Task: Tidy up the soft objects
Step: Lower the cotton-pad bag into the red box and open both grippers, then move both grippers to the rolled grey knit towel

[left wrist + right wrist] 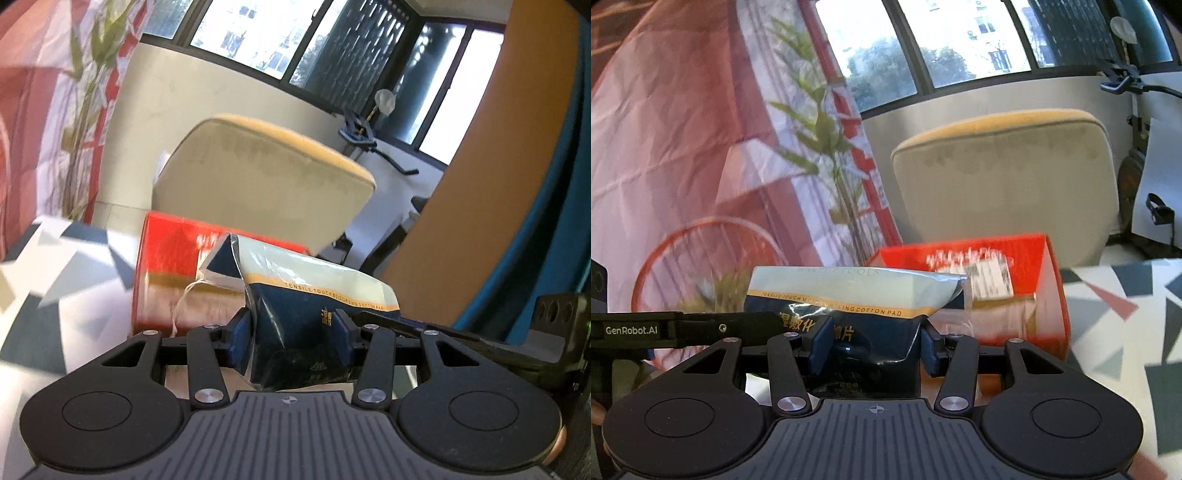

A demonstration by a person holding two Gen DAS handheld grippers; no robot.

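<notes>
Pouch (295, 325) of cotton pads spans both tools, long axis running from one to the other. Left tool (291, 332) pinches one end, right tool (873, 343) the other, pads pressed into the foil. Red box (997, 288) lies just beyond, ahead of both; probably the destination, though blurred.

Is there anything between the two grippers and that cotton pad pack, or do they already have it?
Nothing stands between them. The left gripper and the right gripper each pinch the cotton pad pack directly, one at each end. The red box sits just behind the pack, not between.
</notes>
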